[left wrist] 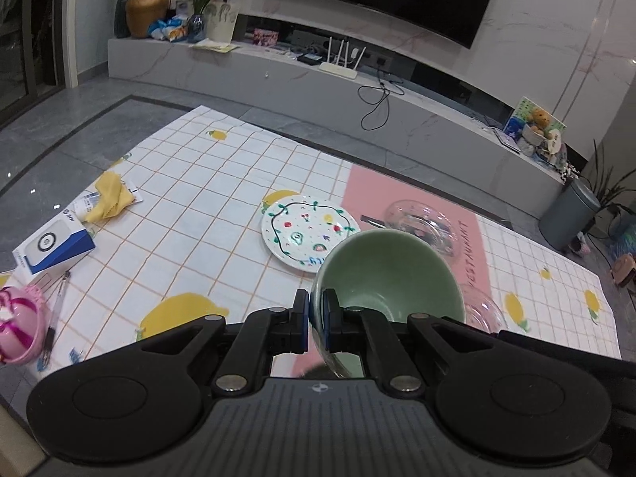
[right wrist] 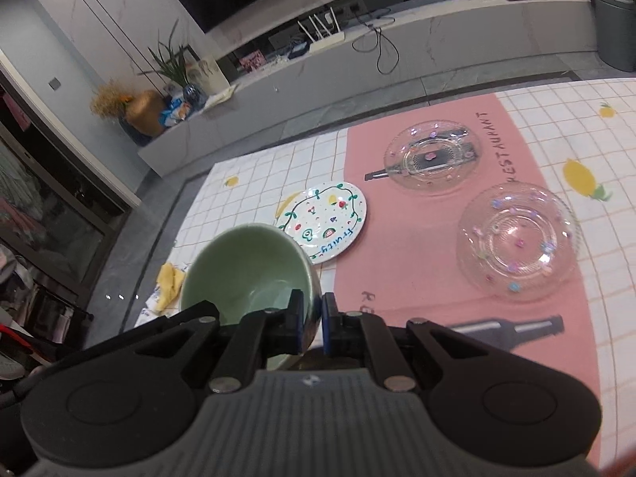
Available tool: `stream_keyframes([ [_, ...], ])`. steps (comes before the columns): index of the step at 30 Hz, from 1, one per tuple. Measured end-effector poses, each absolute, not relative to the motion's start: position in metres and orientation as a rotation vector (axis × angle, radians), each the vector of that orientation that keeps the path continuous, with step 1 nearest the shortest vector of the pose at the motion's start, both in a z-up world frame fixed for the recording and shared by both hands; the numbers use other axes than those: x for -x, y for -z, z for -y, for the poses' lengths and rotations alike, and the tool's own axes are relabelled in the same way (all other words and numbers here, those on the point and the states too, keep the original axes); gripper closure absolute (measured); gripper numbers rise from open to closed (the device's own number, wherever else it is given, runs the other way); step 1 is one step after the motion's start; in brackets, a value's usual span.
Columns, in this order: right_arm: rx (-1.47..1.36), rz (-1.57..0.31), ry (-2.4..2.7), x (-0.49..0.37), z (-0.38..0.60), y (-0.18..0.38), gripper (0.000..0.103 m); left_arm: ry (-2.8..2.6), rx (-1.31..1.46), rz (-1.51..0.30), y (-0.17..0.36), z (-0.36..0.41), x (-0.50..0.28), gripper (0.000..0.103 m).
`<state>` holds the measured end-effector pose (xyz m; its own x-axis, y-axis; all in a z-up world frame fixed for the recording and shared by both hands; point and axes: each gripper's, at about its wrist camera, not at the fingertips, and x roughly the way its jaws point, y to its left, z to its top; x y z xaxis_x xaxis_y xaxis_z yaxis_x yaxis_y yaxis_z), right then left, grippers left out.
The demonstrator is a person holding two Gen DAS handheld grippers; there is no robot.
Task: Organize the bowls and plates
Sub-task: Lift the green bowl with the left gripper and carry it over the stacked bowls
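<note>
- The left hand-held gripper [left wrist: 317, 320] is clenched on the rim of a green bowl [left wrist: 387, 274], one blue pad inside the wall and one outside
- From the left wrist view, the green bowl is held tilted, lifted clear of the table [left wrist: 222, 214], with its body lying to the right of the fingertips and its opening facing the camera
- The right hand-held gripper [right wrist: 312, 324] is clamped on the opposite side of the same green bowl [right wrist: 248, 266], whose body there lies to the left of the fingertips
- A painted plate [left wrist: 309, 231] with fruit drawings is seen lying flat on the lemon-print checked cloth, ahead of the left hand-held gripper and partly covered by the bowl's rim
- In the right wrist view the painted plate [right wrist: 324, 224] lies just ahead of the fingertips, its right edge reaching the pink mat [right wrist: 413, 238]
- Two clear glass bowls are set on the pink mat ahead and to the right of the right hand-held gripper: the nearer glass bowl [right wrist: 516, 242] and the farther glass bowl [right wrist: 433, 157], which are close together but apart
- To the far left of the left hand-held gripper, a yellow cloth [left wrist: 109, 196], a blue and white box [left wrist: 53, 248] and a pink round object [left wrist: 18, 324] are seen on the table
</note>
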<state>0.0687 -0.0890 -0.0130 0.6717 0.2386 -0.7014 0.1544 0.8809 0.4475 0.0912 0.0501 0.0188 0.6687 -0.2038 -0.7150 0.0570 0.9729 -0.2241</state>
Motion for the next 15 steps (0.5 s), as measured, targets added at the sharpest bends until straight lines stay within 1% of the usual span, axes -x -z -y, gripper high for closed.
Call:
stream_keyframes([
  [7,-0.495,-0.779,-0.055,-0.017,0.092,-0.002,0.097,0.154,0.174,-0.811,-0.028,-0.046,-0.054,0.096],
  [15,-0.56,-0.797,-0.061,0.014,0.102,0.011,0.096,0.163,0.145,-0.847,-0.015,-0.044,-0.027,0.095],
])
